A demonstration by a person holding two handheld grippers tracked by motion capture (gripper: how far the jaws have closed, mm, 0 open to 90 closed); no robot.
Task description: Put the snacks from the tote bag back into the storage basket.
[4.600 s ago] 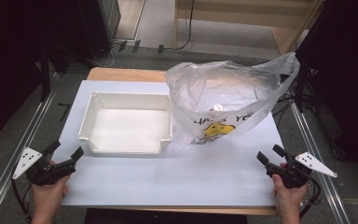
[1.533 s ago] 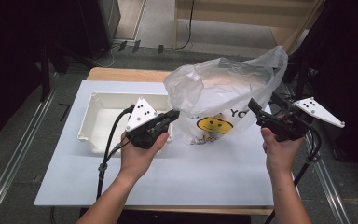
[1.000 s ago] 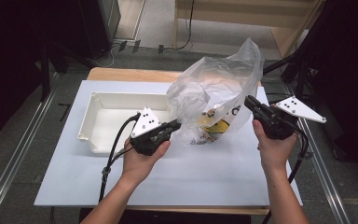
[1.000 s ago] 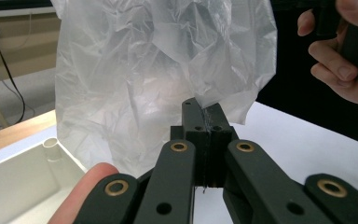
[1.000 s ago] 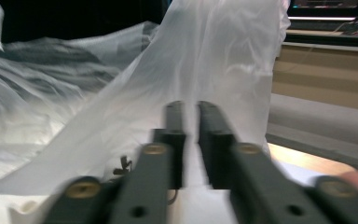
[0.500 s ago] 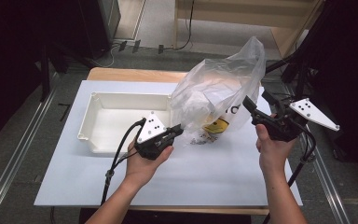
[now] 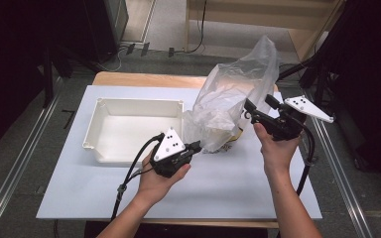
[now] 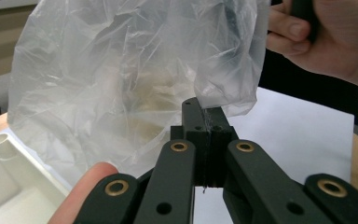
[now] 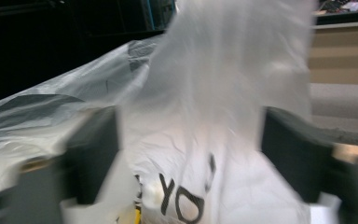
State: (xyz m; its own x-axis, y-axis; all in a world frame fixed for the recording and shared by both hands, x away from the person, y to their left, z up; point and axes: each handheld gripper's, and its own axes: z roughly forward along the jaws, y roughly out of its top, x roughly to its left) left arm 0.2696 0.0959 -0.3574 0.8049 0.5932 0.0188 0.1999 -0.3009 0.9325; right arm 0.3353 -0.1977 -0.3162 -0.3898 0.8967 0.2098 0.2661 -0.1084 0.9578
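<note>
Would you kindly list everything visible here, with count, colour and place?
plastic bag: one, clear with black print, right of centre on the table, standing tall.
tray: one, white, left of the bag.
table: one, white top.
left tongs: one, black, shut on the bag's lower edge.
right tongs: one, black, jaws apart at the bag's right side, just been closing with plastic between them.
hands: two, holding the tongs.

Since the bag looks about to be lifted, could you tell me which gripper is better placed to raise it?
Probably the left gripper: its jaws are already shut on the plastic bag's edge, while the right gripper stands open around the film, gripping nothing.
</note>
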